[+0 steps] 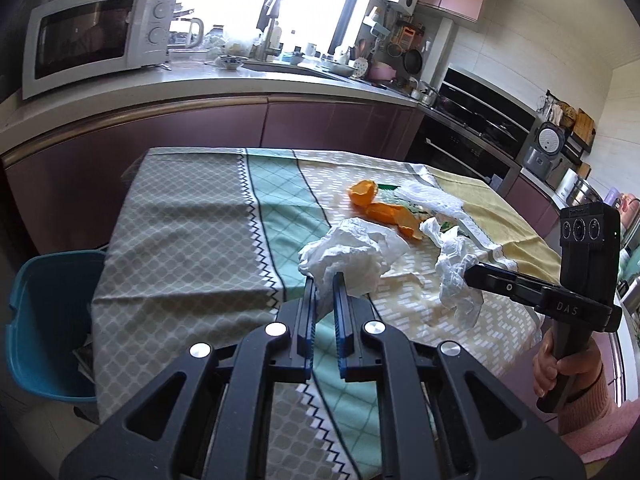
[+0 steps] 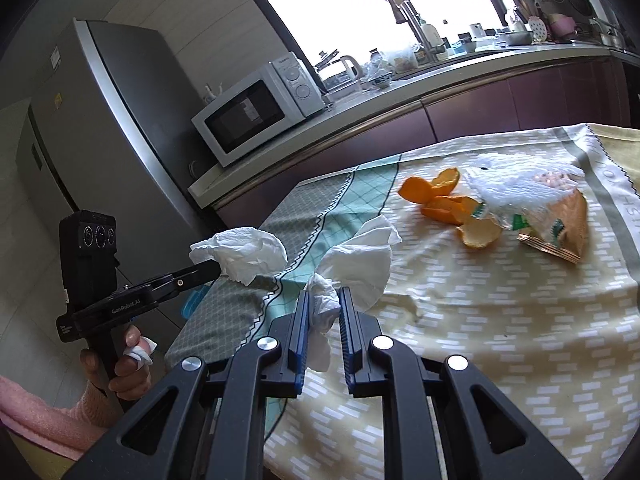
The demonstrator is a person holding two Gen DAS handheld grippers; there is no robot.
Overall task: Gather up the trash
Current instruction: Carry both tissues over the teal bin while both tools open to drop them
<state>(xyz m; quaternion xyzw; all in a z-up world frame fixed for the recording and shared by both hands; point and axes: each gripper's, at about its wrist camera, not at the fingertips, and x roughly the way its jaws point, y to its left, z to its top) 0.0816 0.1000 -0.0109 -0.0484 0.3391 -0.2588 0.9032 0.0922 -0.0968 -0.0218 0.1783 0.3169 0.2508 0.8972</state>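
Sunlight pours through the kitchen window behind a cluttered worktop with a microwave (image 1: 96, 36) on it, and in the middle of the room stands a counter (image 1: 180, 240) under a patterned cloth, where the rubbish lies scattered.

Each hand has gone for a crumpled tissue. The left gripper (image 1: 324, 280) is shut on one white tissue (image 1: 348, 256), pinching just a corner so the rest hangs loose beyond the tips; from the other camera that wad looks lifted off the cloth near the counter's edge. The right gripper (image 2: 324, 300) is clamped on a second tissue (image 2: 352, 264), a bunch of it caught between the pads while the bulk fans out ahead.

Left behind on the cloth are curls of orange peel (image 2: 436, 192), a clear plastic bag (image 2: 516, 184) and a snack wrapper (image 2: 560, 224), lying close together towards the far side.

A blue bin (image 1: 52, 320) sits on the floor just beside the counter's left edge. My guess is both tissues are meant for it, which would explain light pinch grips: paper this soft needs no more.
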